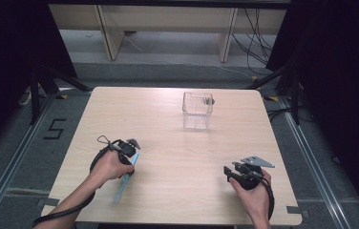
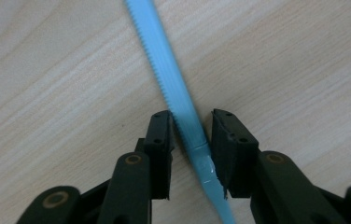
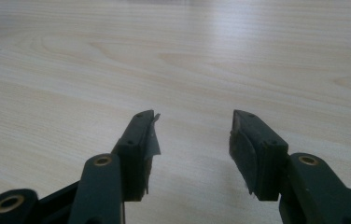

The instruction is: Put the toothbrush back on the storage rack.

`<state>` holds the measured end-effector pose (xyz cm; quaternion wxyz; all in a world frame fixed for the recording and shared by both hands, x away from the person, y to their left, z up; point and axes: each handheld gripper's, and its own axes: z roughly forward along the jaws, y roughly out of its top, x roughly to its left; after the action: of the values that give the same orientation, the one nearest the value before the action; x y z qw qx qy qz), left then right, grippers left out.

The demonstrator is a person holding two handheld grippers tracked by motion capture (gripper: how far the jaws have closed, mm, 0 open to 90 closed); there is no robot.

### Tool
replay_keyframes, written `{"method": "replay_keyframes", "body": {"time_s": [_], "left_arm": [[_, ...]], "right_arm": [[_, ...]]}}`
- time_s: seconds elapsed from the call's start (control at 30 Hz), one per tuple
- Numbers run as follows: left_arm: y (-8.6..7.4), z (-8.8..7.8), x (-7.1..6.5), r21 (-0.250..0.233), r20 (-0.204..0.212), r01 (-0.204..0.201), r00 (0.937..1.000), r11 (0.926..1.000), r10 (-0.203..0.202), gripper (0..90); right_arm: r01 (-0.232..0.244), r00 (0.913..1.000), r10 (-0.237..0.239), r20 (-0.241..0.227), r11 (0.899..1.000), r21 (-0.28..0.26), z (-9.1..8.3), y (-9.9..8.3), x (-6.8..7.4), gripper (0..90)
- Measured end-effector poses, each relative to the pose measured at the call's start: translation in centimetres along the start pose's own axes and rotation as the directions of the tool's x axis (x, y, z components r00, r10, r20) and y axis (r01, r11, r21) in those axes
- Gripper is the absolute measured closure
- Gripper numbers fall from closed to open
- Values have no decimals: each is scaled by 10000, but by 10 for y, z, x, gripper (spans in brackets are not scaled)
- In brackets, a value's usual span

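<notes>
The blue plastic knife [image 1: 126,177] lies flat on the wooden surface [image 1: 177,143] near its front left part. Its long axis runs from the near edge toward the far side, leaning slightly right in the high view, with the wider end at the near side and the other end tucked under the left claw [image 1: 132,160]. In the left gripper view the knife [image 2: 173,88] crosses the picture on a slant, its toothed edge facing the left of that view, the serrated blade reaching away from the claw and the smooth handle part running back between the jaws.

The left claw [image 2: 191,135] stands over the knife with one jaw on each side of it. The jaws are narrowed close about the knife; the left pad looks to touch the knife's edge, while a thin gap shows at the right pad, so no firm grip is seen. The left hand [image 1: 110,166] comes in from the lower left, forearm slanting across the front edge, the claw tipped down at the surface.

The right claw [image 1: 230,172] rests low near the front right, well apart from the knife, pointing left. Its jaws [image 3: 193,140] stand wide apart with only bare wood between them. The right hand [image 1: 254,193] holds it from the near side.

A clear square container [image 1: 197,103] stands far back on the surface, well apart from both claws, with open wood between it and the knife.
</notes>
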<state>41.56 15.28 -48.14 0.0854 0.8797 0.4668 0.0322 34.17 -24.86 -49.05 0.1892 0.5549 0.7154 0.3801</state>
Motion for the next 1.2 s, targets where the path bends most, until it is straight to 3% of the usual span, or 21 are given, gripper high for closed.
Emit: {"method": "replay_keyframes", "body": {"time_s": [0.1,0.13,0.2,0.23,0.3,0.33,0.43,0.47,0.57,0.6,0.63,0.7,0.77,0.8,0.83,0.9,1.0,1.03,1.07,1.1,1.2], "left_arm": [[-1,1,0,15,163,-194,9997,9998,194,757],[0,-1,1,211,141,-642,9979,9977,639,768],[0,-1,2,200,181,-960,9953,9952,956,777],[1,-2,3,230,219,-1284,9915,9915,1279,778],[0,-2,3,111,226,-1490,9886,9888,1487,779],[0,-2,4,128,289,-1680,9854,9857,1676,780],[-2,-2,5,12,442,-1985,9792,9801,1983,781],[-2,-2,5,107,442,-2109,9767,9775,2102,781],[-3,-3,4,-13,534,-2347,9707,9721,2345,781],[-4,-2,4,-111,539,-2393,9694,9709,2396,781],[-4,-3,4,-56,564,-2507,9665,9681,2506,781],[-5,-3,3,-104,571,-2640,9628,9645,2641,781],[-5,-3,2,-174,569,-2664,9620,9637,2670,781],[-6,-4,1,-292,565,-2857,9563,9579,2870,781],[-7,-6,1,-379,523,-3016,9515,9527,3033,781],[-7,-8,1,-450,451,-3234,9445,9452,3253,782],[-7,-14,-1,-715,408,-3293,9422,9415,3327,782],[-7,-16,-2,-828,386,-3318,9412,9397,3357,782],[-8,-19,-3,-978,379,-3310,9411,9385,3359,782],[-8,-21,-4,-1111,339,-3305,9413,9372,3359,782],[-8,-27,-7,-1503,272,-3378,9381,9291,3454,782]], "right_arm": [[3,10000,-3,-2,9999,157,0,0,1,507],[2,10000,-1,-18,9999,149,0,0,1,507],[15,10000,-15,17,9999,153,1,0,1,507],[-1,10000,3,-93,9999,141,1,0,1,506],[-138,9999,139,-95,9998,160,0,-1,3,505],[50,9998,-49,-200,10000,59,2,-1,2,504],[-15,9999,17,-133,9998,186,2,-2,4,504],[224,9997,-224,-60,9997,107,3,-2,3,502],[179,9994,-175,-308,9998,126,5,-3,6,500],[262,9996,-260,-136,9994,214,4,-3,7,499],[-87,9996,95,-279,9996,275,4,-3,10,498],[146,9992,-135,-366,9994,301,5,-3,11,495],[26,9990,-9,-442,9993,375,6,-3,13,494],[523,9973,-511,-526,9984,215,8,-3,12,493],[222,9980,-202,-593,9992,319,8,-3,15,492],[263,9972,-234,-716,9989,392,9,-3,17,490],[654,9949,-623,-793,9971,381,10,-2,20,490],[368,9954,-326,-905,9983,449,9,-2,24,489],[532,9916,-506,-1190,9984,186,12,-2,24,490],[323,9943,-288,-1028,9989,334,10,-1,27,491],[332,9909,-318,-1310,9994,91,11,2,32,498]]}}
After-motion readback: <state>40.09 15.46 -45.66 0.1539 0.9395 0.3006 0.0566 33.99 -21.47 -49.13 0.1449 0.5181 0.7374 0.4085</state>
